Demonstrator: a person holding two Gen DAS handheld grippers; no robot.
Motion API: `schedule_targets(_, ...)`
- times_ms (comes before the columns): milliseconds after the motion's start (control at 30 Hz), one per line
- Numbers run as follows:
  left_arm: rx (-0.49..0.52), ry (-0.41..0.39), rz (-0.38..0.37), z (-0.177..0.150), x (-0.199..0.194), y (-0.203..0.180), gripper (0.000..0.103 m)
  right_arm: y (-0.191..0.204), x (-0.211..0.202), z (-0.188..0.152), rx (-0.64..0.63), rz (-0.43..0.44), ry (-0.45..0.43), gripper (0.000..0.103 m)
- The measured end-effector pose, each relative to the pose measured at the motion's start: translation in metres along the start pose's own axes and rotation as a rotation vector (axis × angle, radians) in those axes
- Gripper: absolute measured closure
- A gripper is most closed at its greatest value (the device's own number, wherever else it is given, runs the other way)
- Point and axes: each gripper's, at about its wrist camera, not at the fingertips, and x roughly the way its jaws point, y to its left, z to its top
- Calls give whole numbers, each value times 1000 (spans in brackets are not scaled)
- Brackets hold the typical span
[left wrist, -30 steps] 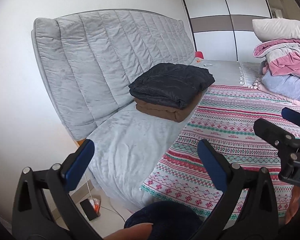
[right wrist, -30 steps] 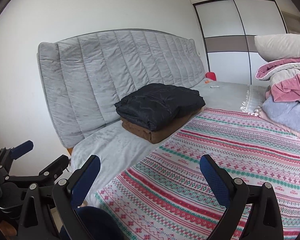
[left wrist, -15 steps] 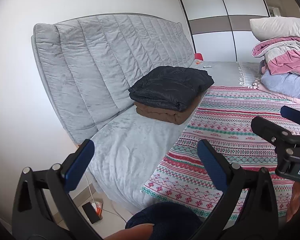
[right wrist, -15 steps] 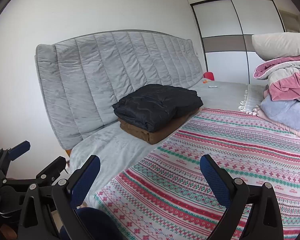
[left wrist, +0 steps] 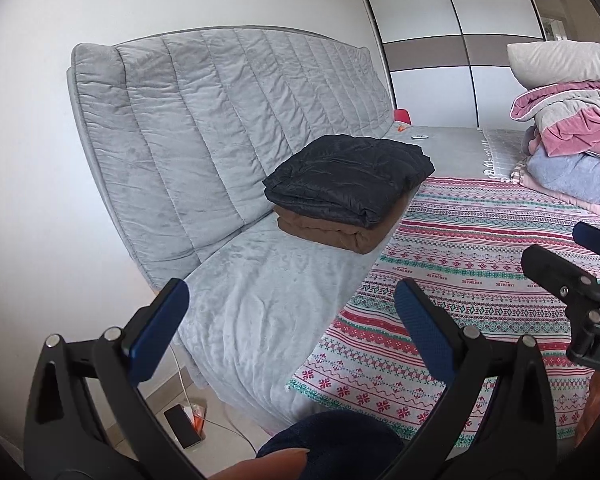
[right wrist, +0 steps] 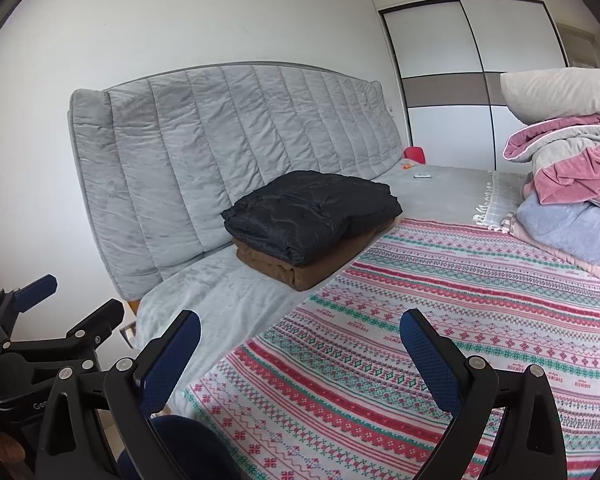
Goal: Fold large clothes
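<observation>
Both grippers spread wide, holding nothing: left gripper (left wrist: 288, 308) & right gripper (right wrist: 300, 338), black frames w/ textured blue pads, hover above bed edge. Folded black quilted jacket (left wrist: 348, 178), puffy & slightly shiny, sits atop folded brown garment (left wrist: 332, 232), matte, on plush grey cover (left wrist: 268, 300) by padded, channel-stitched headboard (left wrist: 220, 120). Patterned knit-look blanket (right wrist: 440, 320) lies beside the stack.

In front of me the patterned blanket (right wrist: 460, 300) lies flat and bare, so I have free room there. To the left, two folded garments, black jacket (right wrist: 312, 212) on brown one (right wrist: 300, 268), stand stacked on the grey cover (left wrist: 268, 300). The padded headboard (left wrist: 220, 128) closes the left side. A bedding pile (right wrist: 568, 200) blocks the far right.
</observation>
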Motion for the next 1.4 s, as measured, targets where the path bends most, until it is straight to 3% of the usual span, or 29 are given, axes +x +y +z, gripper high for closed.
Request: schedule_targets(1400,11,10,-39,2,3,-3,1,-1,-1,0,-3,-1,2,2)
